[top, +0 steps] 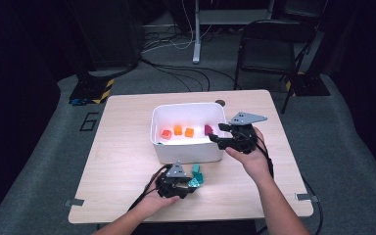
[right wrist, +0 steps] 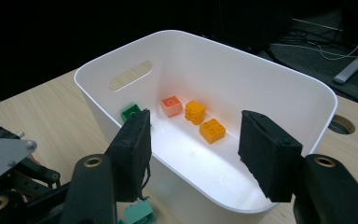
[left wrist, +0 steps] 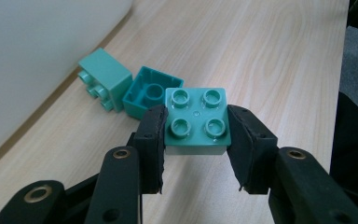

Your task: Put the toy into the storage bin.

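Note:
My left gripper (left wrist: 195,134) is shut on a teal four-stud brick (left wrist: 196,120), its pads pressing both sides and the studs facing the camera. From above, that gripper (top: 188,185) holds the brick (top: 195,182) just off the table in front of the white bin (top: 186,152). Two more teal bricks (left wrist: 105,79) (left wrist: 151,92) lie on the table beside the bin wall. My right gripper (right wrist: 193,151) stands open over the bin's near rim (right wrist: 200,186) with nothing between its jaws; in the high view this gripper (top: 217,133) is at the bin's right end.
Inside the bin lie a green brick (right wrist: 131,112), a salmon brick (right wrist: 171,105) and two orange bricks (right wrist: 195,112) (right wrist: 212,130); a magenta brick (top: 208,129) shows from above. The wooden table (top: 122,147) has a cable hole (top: 220,103). A chair (top: 269,44) stands beyond.

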Demonstrator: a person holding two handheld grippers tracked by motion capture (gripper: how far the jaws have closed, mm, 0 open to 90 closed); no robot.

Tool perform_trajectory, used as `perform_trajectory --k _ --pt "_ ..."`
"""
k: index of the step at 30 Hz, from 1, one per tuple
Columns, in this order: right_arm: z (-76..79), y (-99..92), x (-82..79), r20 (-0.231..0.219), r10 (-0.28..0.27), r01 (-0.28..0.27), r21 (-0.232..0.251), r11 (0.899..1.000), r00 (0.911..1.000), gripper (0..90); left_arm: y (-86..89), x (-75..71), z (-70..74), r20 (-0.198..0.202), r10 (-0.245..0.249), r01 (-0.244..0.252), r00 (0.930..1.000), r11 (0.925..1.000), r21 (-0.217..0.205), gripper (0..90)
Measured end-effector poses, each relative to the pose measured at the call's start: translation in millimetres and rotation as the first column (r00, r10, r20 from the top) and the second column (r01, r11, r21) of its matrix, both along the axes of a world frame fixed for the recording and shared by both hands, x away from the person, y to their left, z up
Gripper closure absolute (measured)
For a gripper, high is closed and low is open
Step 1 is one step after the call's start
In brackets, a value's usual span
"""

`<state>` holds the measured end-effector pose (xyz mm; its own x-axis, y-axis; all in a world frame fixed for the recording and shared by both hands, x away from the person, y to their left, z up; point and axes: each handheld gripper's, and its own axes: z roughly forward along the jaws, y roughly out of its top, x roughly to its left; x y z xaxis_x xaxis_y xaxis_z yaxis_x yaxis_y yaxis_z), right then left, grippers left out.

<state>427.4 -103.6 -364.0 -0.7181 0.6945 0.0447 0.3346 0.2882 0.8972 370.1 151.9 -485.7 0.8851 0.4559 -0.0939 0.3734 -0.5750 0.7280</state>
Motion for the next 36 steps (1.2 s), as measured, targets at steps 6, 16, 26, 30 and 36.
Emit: perform_trajectory --k 6,16,26,30,36 --pt "0.2 -0.3 0.0 0.002 -0.001 0.001 0.001 1.000 1.0000 43.2 4.8 3.9 13.3 -0.002 0.006 -0.006 1.0000 0.9999 -0.015 58.5" --pt "1.0 -0.7 -0.3 0.005 -0.002 0.002 0.002 1.000 1.0000 43.2 9.8 7.3 41.2 0.018 0.002 -0.001 0.9998 0.9994 -0.035 58.6" --pt "0.9 -0.7 -0.1 0.003 -0.004 0.004 0.001 1.000 1.0000 43.1 13.0 13.3 66.7 0.029 -0.013 0.014 0.9995 0.9989 -0.044 58.6" --pt "1.0 -0.7 -0.1 0.004 -0.004 0.004 0.002 1.000 1.0000 43.1 12.3 15.1 73.8 0.030 -0.018 0.019 0.9994 0.9987 -0.048 58.6" --pt "1.6 -1.8 -0.2 0.006 -0.007 0.007 0.005 1.000 1.0000 43.1 13.3 20.1 84.1 0.023 -0.017 0.019 0.9996 0.9980 -0.060 58.5"
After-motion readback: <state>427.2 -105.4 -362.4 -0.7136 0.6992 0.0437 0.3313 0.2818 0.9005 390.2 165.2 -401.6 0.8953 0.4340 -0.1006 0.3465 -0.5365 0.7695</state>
